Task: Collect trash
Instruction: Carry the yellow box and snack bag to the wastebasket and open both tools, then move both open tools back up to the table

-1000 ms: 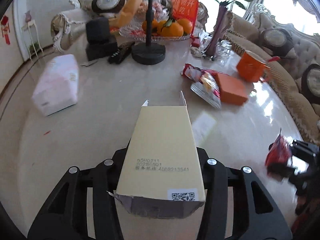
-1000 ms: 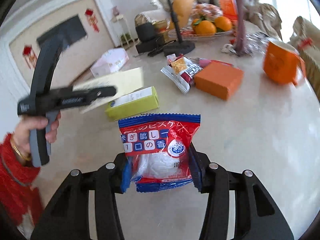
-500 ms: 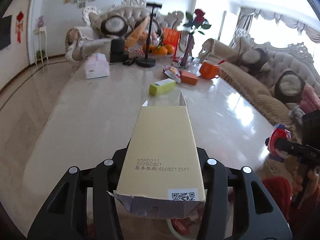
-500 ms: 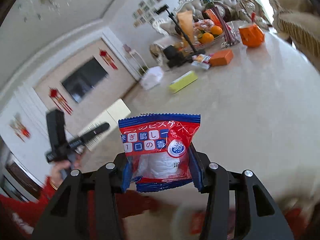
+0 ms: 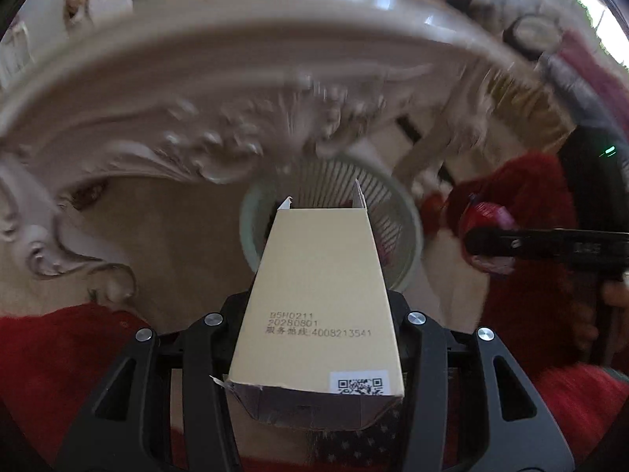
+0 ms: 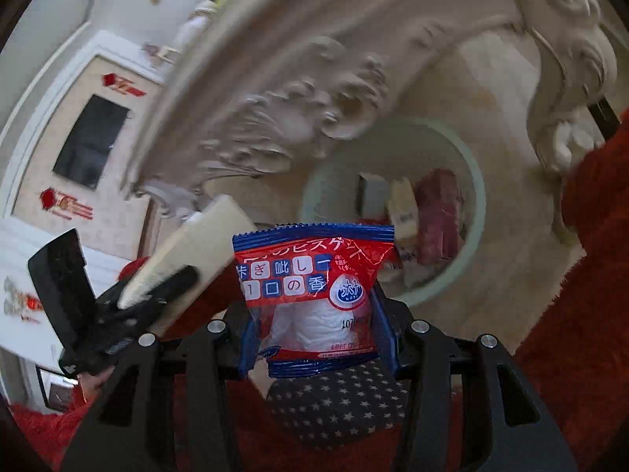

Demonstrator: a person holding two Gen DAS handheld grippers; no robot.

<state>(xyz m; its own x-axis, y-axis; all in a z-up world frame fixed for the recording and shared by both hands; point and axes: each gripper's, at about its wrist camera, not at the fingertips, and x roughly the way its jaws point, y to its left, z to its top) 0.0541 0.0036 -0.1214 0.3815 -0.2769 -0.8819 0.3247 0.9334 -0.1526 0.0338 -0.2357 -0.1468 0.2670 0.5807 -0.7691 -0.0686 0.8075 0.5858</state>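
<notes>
While both hands hang over the pale green slatted wastebasket (image 5: 409, 236), my left jaws clamp a tall beige carton (image 5: 318, 314) and my right jaws pinch a red-and-blue snack packet (image 6: 310, 295), poised for dropping.

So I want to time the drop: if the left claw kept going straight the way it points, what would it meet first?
Probably the pale green wastebasket: the cream carton held in the left claw points at its opening, though depth is unclear.

Beige floor (image 5: 165, 236), pale slatted bin (image 5: 409, 236) standing on it
</notes>
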